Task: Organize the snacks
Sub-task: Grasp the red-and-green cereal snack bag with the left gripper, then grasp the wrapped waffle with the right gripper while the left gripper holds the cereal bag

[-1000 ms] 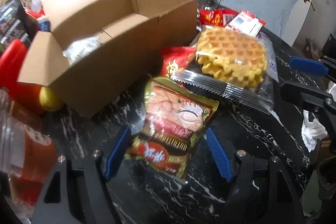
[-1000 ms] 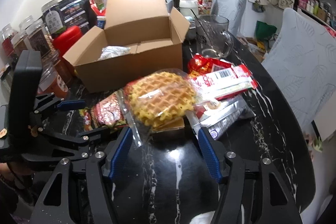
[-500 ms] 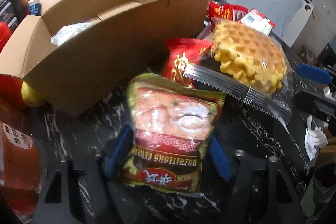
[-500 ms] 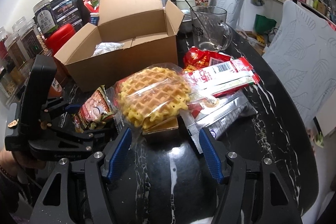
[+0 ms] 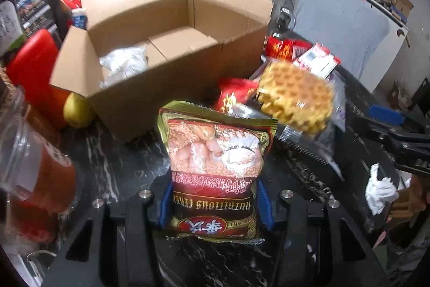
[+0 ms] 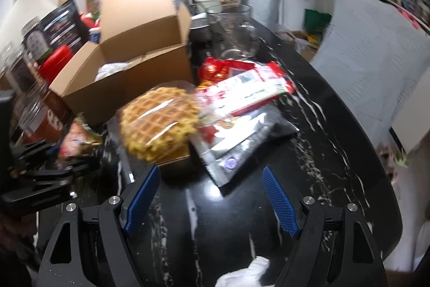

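Observation:
My left gripper [image 5: 215,203] is shut on a red and gold snack packet [image 5: 215,166] and holds it above the black marble table, in front of the open cardboard box [image 5: 166,53]. A white packet [image 5: 123,63] lies inside the box. A wrapped waffle [image 5: 295,96] lies right of the box. In the right wrist view my right gripper [image 6: 212,195] is open and empty, just in front of the waffle [image 6: 161,120], a silver pouch [image 6: 242,144] and a red and white packet [image 6: 250,90]. The left gripper with its packet [image 6: 72,139] shows at the left.
Jars [image 5: 35,174] and a red container [image 5: 32,63] stand left of the box. A lemon [image 5: 76,112] sits by the box corner. A glass jug [image 6: 233,28] stands behind the snacks. A white tissue [image 5: 379,190] lies at the right. The table edge curves at the right [image 6: 376,152].
My left gripper has closed on the red and gold packet and lifted it off the table towards the box. The right gripper has shifted slightly.

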Tool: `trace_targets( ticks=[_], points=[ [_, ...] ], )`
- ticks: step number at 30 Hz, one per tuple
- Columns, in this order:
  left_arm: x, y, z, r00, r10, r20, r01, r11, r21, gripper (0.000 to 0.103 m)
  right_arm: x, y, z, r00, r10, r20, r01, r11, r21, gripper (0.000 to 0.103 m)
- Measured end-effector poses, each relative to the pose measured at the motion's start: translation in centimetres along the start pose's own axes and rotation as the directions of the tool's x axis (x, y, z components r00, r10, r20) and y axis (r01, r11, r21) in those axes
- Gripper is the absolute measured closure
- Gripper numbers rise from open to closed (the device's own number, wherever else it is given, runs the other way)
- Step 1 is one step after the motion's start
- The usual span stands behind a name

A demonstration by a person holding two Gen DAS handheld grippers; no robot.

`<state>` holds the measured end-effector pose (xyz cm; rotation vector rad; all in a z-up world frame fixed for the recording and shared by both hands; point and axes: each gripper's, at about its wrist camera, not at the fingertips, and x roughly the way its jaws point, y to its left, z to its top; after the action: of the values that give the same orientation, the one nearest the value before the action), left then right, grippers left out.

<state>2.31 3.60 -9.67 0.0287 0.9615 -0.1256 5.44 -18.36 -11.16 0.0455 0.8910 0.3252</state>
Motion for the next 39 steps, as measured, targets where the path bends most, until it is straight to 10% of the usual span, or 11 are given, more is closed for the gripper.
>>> trace_targets(
  ticks=[28,33,39],
  points=[
    [-2.6,1.1,0.1,0.999,0.016,0.042,-0.013,0.998,-0.065,0.053,5.3,1.1,2.9,0.945,0.325,0.049,-0.328,0.930,0.164,0.024],
    [-2.6,1.1,0.1,0.999,0.017,0.039,-0.014,0.998,-0.068,0.053,5.1,1.0,2.9,0.936,0.343,0.078,-0.351,0.919,0.181,0.061],
    [-2.7,1.2,-0.1,0.999,0.025,0.042,-0.022,0.997,-0.079,0.053,3.9,1.3,3.1,0.927,0.358,0.113,-0.372,0.915,0.156,0.075]
  ],
)
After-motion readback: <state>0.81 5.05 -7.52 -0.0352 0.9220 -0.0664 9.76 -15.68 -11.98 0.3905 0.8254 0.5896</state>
